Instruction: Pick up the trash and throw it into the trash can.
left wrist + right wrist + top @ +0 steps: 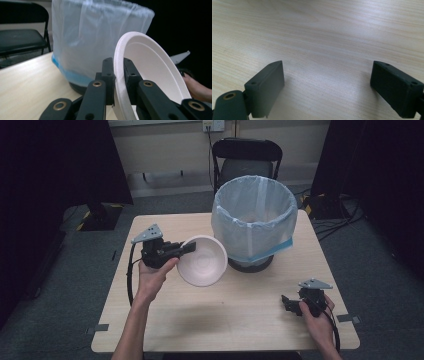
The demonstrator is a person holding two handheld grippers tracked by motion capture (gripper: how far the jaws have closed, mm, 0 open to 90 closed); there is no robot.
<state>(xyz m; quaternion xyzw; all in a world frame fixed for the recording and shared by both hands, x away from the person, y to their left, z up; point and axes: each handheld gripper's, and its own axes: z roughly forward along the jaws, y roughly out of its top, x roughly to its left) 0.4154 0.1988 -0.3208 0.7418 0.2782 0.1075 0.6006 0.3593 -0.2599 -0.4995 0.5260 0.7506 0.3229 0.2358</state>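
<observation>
Bowl [202,261] pinched by left gripper [187,248] fingers beside bin [254,215]; right gripper [289,304] fingers spread, seemingly over bare table [240,305].

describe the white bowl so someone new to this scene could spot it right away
Start at the bin lined with a pale blue bag on the wooden table. Just left of it, the left hand-held gripper clamps the rim of the white bowl, tilted on edge: the one round white dish.

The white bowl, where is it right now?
The white bowl is off the table, pinched by its rim in the left gripper, just left of the lined bin.
</observation>
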